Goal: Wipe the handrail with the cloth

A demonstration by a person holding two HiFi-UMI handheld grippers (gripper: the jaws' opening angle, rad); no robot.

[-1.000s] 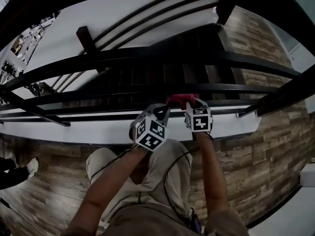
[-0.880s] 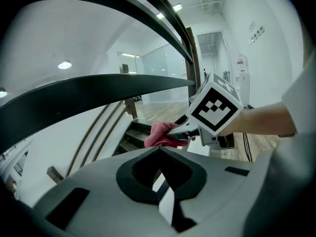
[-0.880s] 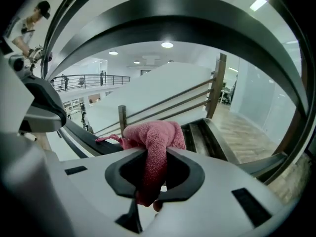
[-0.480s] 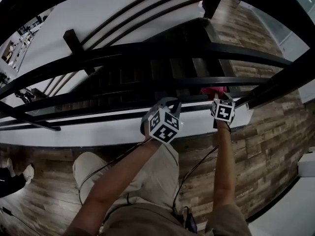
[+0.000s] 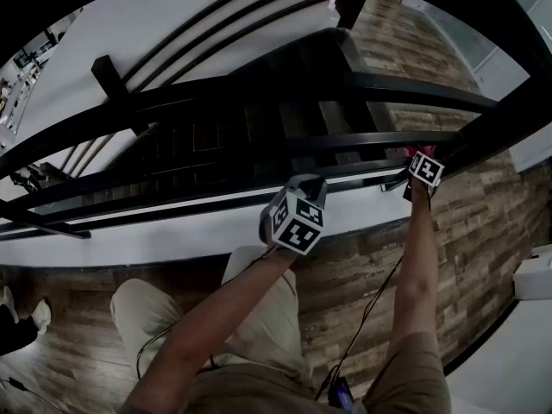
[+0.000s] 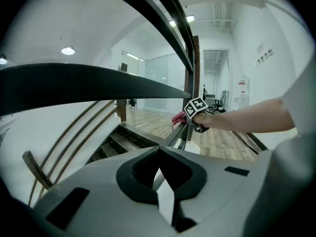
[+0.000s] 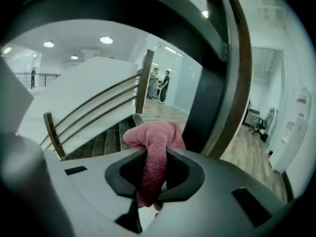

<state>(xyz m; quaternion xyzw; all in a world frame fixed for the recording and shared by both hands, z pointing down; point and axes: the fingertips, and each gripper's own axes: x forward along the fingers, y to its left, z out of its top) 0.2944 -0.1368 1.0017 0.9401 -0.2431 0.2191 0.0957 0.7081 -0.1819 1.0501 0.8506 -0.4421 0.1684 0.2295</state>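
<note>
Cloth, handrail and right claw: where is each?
Cloth (image 7: 158, 135): right gripper view, its bunched top.
Handrail (image 6: 177, 132): left gripper view, the stretch before the cloth.
Right claw (image 7: 152, 157): right gripper view, between its tips, shut on the cloth.

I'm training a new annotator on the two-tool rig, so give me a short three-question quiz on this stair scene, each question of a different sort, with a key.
1. What is between the jaws of the right tool?
A. a pink cloth
B. a yellow sponge
C. nothing
2. True or false: the left tool also grips the cloth.
3. Fill in: in the left gripper view, the cloth sits against the dark ____.

Key:
1. A
2. False. The left tool's jaws are together with nothing between them.
3. handrail
</note>
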